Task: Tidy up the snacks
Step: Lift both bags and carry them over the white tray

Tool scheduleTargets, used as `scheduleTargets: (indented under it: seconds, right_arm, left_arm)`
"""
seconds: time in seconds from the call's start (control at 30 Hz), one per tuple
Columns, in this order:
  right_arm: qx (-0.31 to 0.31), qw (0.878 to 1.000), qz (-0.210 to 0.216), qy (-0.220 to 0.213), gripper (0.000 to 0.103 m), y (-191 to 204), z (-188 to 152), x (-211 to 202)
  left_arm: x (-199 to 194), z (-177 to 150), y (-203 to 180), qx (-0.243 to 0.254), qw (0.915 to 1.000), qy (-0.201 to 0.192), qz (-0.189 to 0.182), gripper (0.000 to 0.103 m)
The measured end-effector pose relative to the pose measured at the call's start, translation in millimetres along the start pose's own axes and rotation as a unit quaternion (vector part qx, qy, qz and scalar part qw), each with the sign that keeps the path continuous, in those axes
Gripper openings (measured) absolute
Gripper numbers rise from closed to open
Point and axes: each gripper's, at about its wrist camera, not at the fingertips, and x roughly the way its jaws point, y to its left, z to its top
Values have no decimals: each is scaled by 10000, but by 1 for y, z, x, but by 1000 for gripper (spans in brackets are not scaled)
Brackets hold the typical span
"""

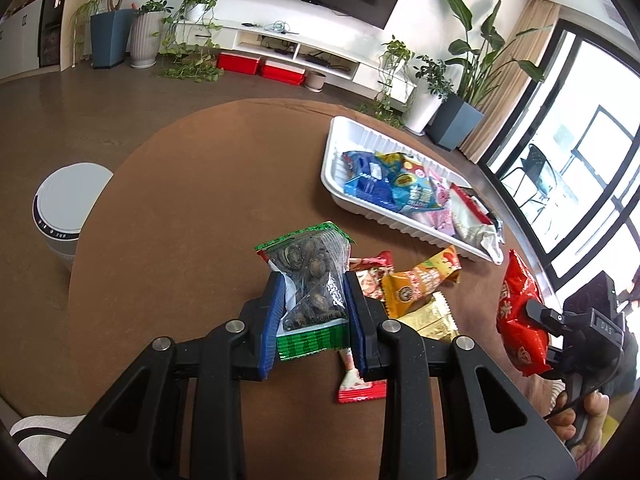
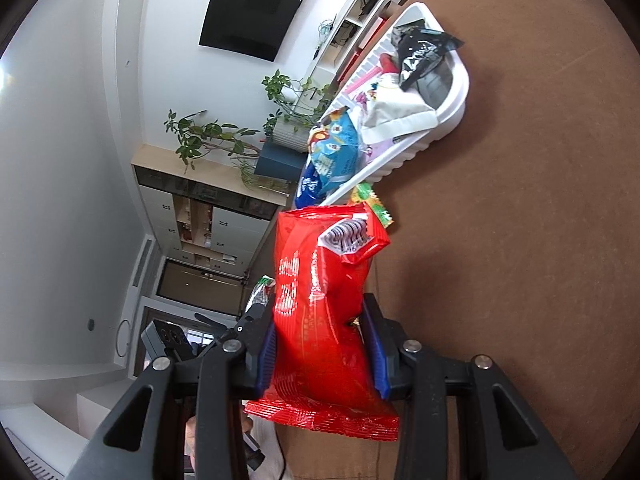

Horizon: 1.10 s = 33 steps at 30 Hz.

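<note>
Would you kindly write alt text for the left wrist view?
The left gripper clamps a green-edged clear packet of dark nuts above a round brown table. Loose snack packets lie just beyond, and a white tray of snacks sits farther right.

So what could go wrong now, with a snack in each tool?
The white plastic tray already looks crowded at its near end, with packets leaning over the rim, so the shiny red bag might slide off. The clear green-edged nut packet is held only by its sides and could slip from the left tool.
</note>
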Motion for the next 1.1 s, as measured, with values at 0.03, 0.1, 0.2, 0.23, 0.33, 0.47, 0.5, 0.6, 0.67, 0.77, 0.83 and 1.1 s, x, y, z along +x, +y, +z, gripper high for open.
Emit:
scheduleTargets:
  seconds: [0.03,0.1,0.2,0.23,0.33,0.47,0.5,0.6,0.67,0.77,0.83,1.1]
  right_arm:
    - [7,10000,35,11,41,1,1,1]
    - [5,10000,79,24,41,4,2,2]
    - [21,9999,147,45,41,6,4,3]
    - [21,9999,161,52,41,7,5,4]
    - [-7,9998,180,63,41,9,10,4]
    - [-63,9998,204,40,41,12,13,-1]
    - [-79,9997,220,33,41,14,16,0]
    - [-108,9996,244,14,41,15,20,0]
    - [-106,9996,263,2,41,16,26,1]
    - [-135,9996,259,-21,41,17,32,1]
    - [-143,9995,265,-40,41,18,35,1]
    - [-105,9995,222,-208,41,18,57,-2]
  left_arm:
    - [-1,1,-2,19,10000,-6,-12,27]
    - [-2,2,-6,55,10000,-14,-34,27]
    - [-2,4,-11,89,9999,-10,-97,27]
    - [-2,5,-13,108,9999,-12,-113,27]
    - [-1,9,-19,165,9997,-21,-177,27]
    - [1,17,-27,233,9994,-1,-263,27]
    - [2,18,-30,262,9993,4,-285,27]
    - [7,24,-37,332,9988,35,-349,27]
    - [9,28,-43,400,9985,44,-374,27]
    - [15,34,-50,454,9980,78,-444,27]
    - [19,38,-56,497,9975,112,-486,27]
    - [42,57,-77,682,9954,257,-617,27]
